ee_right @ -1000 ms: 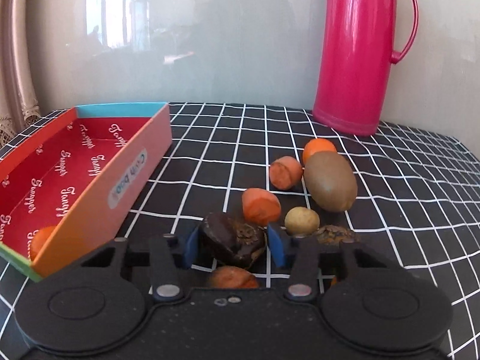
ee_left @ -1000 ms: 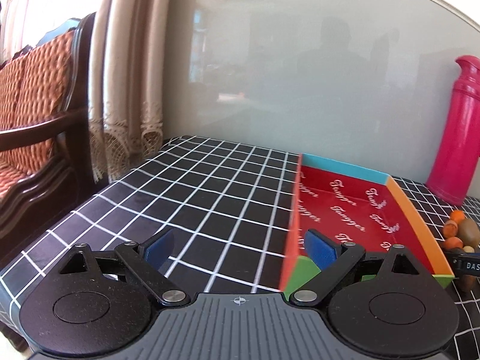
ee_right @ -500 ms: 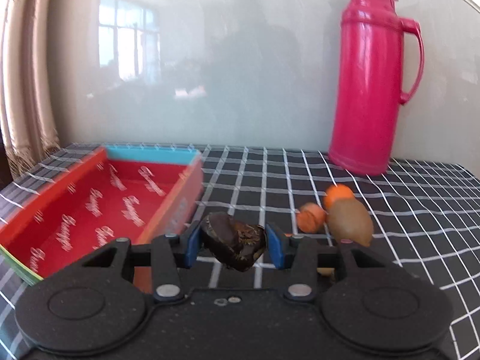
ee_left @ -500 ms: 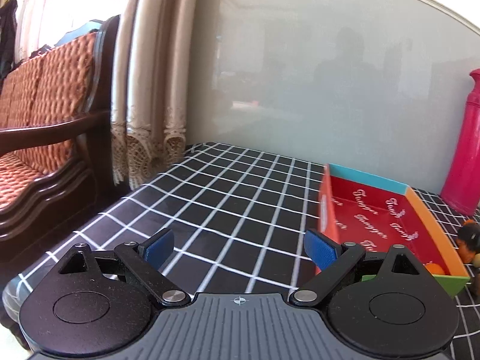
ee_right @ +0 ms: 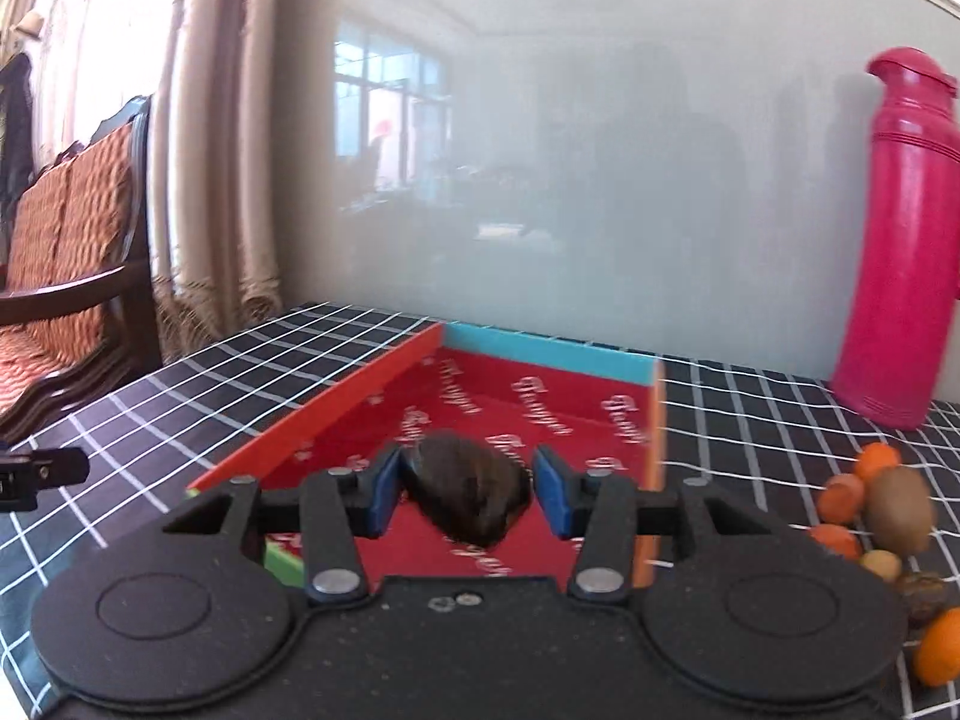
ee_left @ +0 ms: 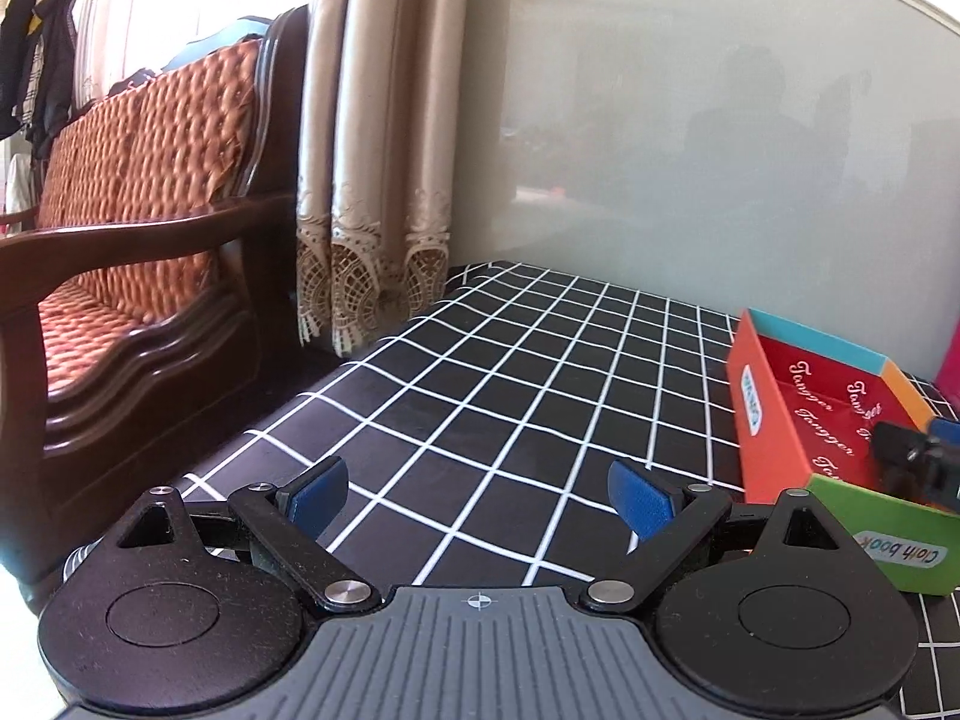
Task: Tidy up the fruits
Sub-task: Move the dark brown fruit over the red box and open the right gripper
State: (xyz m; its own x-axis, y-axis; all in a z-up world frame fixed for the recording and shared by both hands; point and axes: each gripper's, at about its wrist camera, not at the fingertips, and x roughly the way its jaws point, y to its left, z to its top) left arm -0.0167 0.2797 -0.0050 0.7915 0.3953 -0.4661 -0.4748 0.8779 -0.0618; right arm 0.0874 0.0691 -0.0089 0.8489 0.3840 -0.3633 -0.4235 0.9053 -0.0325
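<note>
**Dark fruit over the tray**

Right claw [ee_right: 463, 489] has just been opening: pads clear of the dark fruit [ee_right: 471, 495] between them (blurry), above the red tray [ee_right: 549, 354]. Left claw [ee_left: 478, 492] gapes wide, empty, over the bench [ee_left: 510, 372].

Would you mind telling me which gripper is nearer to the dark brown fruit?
Right. The right gripper has the dark brown fruit between its jaws, which have just been opening, above the red tray. The left gripper hangs open over the checked tablecloth beside the tray.
</note>
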